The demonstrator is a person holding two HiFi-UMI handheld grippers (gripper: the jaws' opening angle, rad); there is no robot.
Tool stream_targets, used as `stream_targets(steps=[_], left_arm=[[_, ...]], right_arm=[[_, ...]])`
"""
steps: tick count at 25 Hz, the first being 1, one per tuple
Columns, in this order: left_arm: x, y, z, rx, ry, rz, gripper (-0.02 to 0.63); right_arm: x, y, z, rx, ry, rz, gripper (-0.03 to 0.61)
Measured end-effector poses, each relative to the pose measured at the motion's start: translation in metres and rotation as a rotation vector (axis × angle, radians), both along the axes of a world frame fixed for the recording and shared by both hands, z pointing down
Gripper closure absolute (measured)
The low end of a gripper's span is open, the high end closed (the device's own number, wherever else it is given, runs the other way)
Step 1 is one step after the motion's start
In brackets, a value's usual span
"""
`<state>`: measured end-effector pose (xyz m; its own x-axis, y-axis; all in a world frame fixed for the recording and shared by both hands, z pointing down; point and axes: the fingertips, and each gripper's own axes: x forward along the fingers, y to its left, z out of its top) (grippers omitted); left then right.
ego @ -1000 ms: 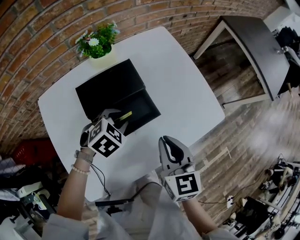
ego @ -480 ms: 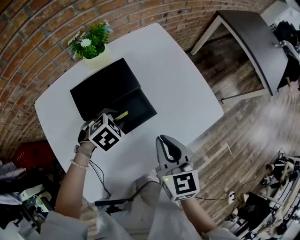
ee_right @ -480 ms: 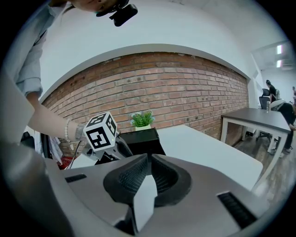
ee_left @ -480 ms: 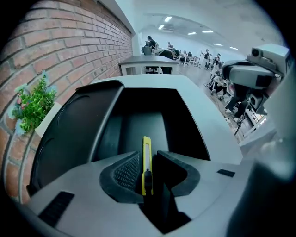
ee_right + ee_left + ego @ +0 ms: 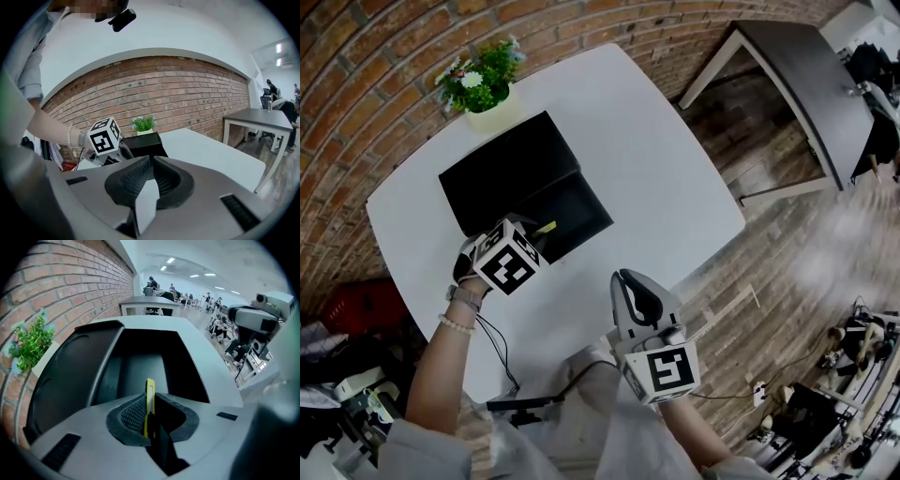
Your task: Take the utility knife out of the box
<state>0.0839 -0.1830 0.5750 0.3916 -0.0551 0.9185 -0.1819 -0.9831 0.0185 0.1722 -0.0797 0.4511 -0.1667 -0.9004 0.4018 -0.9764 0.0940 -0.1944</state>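
An open black box (image 5: 511, 173) lies on the white table (image 5: 656, 159), its lid folded back toward the brick wall. My left gripper (image 5: 534, 236) points steeply down at the box's near edge. Its jaws are closing, and the yellow utility knife (image 5: 149, 397) stands upright between the pads (image 5: 135, 413), which touch it on both sides. A yellow end of the knife (image 5: 546, 228) pokes out over the box's tray. My right gripper (image 5: 631, 279) hovers over the table's front edge, shut with nothing in it. The right gripper view shows its jaws (image 5: 151, 164) together, with the box (image 5: 146, 143) beyond.
A potted plant (image 5: 483, 84) stands by the wall behind the box. A dark table (image 5: 811, 89) stands off to the right on the wood floor. A cable (image 5: 497, 352) hangs off the table's near edge by the person's left arm.
The left gripper has tilted slightly at the box's near edge, with the yellow knife staying at its tips. The right gripper has kept still.
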Motion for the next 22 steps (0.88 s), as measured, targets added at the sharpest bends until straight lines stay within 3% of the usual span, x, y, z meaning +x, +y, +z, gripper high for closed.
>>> stream_targets(steps=[9,22], left_arm=[[-0.01,-0.012,-0.036,0.07,0.121,-0.099,0.546],[-0.066,-0.019,-0.161,0.313,0.407,-0.355,0.548]], right_arm=[[-0.014,-0.002,-0.013,0.016,0.028,-0.032,0.522],[-0.052,-0.015,-0.075,0.122,0.095,-0.129,0.522]])
